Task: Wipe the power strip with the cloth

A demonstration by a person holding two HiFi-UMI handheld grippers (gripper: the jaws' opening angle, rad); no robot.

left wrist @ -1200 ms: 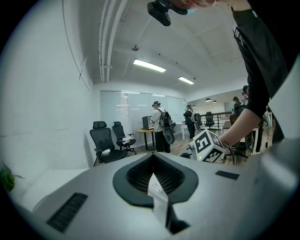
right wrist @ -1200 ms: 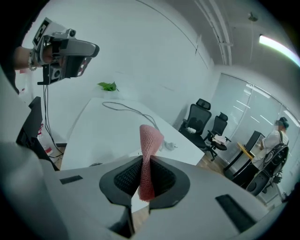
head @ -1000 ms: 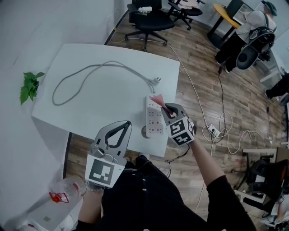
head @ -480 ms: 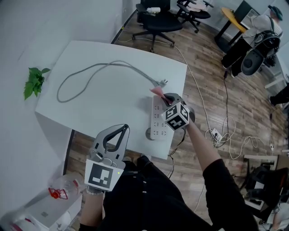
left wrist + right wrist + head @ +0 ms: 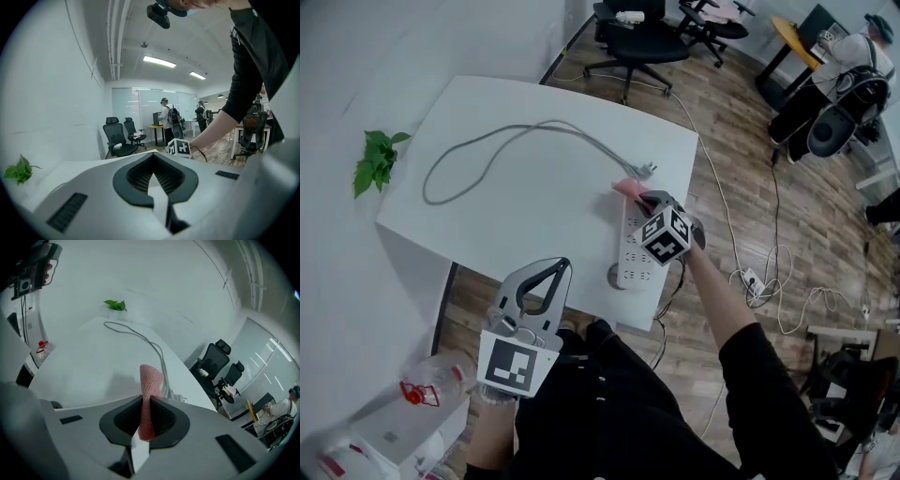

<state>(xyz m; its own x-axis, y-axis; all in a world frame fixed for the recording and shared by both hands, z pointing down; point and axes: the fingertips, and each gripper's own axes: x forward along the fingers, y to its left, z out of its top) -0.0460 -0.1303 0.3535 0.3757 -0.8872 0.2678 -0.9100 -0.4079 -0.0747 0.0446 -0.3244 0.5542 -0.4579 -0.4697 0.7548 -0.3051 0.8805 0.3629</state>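
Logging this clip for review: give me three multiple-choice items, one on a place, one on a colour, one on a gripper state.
1. Where on the table does the power strip lie?
A. far left corner
B. by the right edge
C. dead centre
2. The cloth is:
A. pink
B. blue
C. yellow
3. The left gripper is:
A. shut on the cloth
B. shut, empty
C. wide open
Key: B, the power strip lies along the right edge; A, pink fabric sits in the right gripper; B, its jaws meet with nothing between.

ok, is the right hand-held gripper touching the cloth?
Touching. The right gripper view shows the right hand-held gripper with its jaws shut on the pink cloth, which sticks up between them.
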